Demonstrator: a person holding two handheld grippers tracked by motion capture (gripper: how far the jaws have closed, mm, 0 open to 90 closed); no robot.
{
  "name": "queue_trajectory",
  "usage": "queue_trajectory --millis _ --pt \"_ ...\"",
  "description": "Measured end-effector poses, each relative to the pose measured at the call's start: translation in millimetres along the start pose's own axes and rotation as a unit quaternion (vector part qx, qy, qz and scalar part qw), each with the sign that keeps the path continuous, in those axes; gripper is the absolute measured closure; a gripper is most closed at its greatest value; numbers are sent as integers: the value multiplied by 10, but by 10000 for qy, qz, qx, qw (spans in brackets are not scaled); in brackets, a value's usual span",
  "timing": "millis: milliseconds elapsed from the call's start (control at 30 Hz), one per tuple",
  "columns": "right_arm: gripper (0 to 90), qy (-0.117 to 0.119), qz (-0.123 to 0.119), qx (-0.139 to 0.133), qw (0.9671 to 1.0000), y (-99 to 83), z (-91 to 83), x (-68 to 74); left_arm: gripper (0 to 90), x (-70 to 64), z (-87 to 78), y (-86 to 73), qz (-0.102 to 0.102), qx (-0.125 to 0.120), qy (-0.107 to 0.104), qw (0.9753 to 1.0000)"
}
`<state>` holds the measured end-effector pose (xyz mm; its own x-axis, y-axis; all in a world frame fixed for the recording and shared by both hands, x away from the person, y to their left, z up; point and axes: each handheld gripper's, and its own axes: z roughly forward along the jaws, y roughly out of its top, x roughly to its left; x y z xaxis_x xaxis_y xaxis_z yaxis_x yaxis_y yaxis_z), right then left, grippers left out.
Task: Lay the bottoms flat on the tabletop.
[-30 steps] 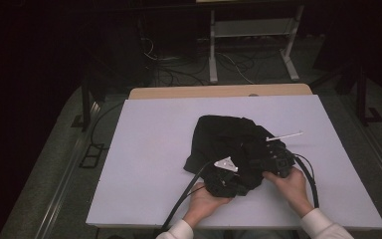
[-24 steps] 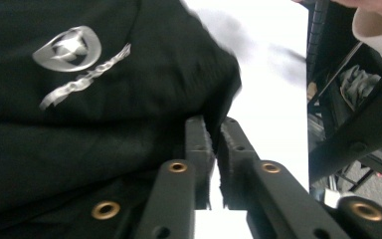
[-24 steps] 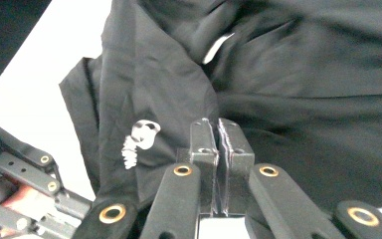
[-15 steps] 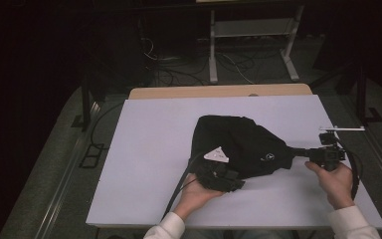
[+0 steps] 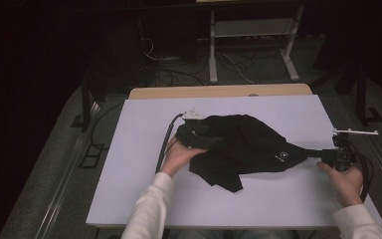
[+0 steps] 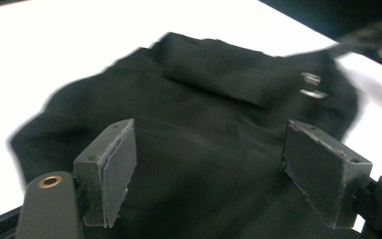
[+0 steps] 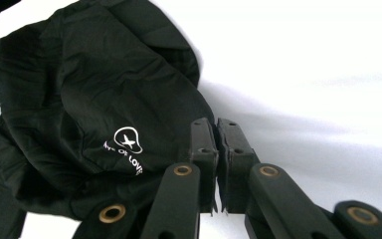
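On the white table (image 5: 129, 189), your right gripper (image 7: 218, 149) pinches the black cloth (image 5: 248, 144) — pull gently. Your left gripper (image 6: 214, 169) — jaws spread wide — should press down.

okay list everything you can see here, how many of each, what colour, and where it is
garment: one, black, spread at the middle of the table, stretched out toward the right
logo: one, white, printed on the garment near the right gripper
snaps: two, silver, on the garment's far edge in the left gripper view
table: one, white top, wood strip at its far edge
metal frame: one, pale grey, on the floor behind the table
cables: several, dark, on the floor behind the table
left gripper: one, black, jaws open over the garment's left part
right gripper: one, black, jaws pressed together on the garment's right tip
hands: two, white sleeves, each holding a gripper
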<state>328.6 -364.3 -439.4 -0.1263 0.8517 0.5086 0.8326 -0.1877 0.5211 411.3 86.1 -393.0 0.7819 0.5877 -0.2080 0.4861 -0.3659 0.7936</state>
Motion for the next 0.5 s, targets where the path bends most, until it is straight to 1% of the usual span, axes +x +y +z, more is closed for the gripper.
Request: queue_trajectory --millis 33,100,133,167,233,300,367,433,467,500 --pt "855 8 -10 6 10000 1 5 3 219 84 35 37 -97 -4 34 9999" --pt "855 22 1 8 10000 -2 11 5 197 232 114 101 -214 34 68 9997" --pt "855 34 1 6 10000 -3 10 4 187 300 160 127 -252 99 90 9996" --pt "855 48 9 -8 10000 -6 9 2 179 388 221 151 -323 221 78 9992" --pt "855 85 23 -5 10000 -10 10 -6 161 510 303 158 -477 396 105 9980" --pt "855 103 38 -12 9999 -14 13 -9 152 619 371 144 -566 518 192 9969" --pt "855 121 26 -22 9999 -11 16 -10 144 764 448 90 -794 598 231 9948" --pt "855 137 30 -47 9999 -11 12 -7 133 831 501 40 -918 724 214 9929" --pt "855 148 36 -54 9999 -11 8 -3 133 847 521 21 -951 783 155 9923" --pt "855 155 40 -63 9999 -11 4 -1 133 858 552 -4 -992 888 8 9911"
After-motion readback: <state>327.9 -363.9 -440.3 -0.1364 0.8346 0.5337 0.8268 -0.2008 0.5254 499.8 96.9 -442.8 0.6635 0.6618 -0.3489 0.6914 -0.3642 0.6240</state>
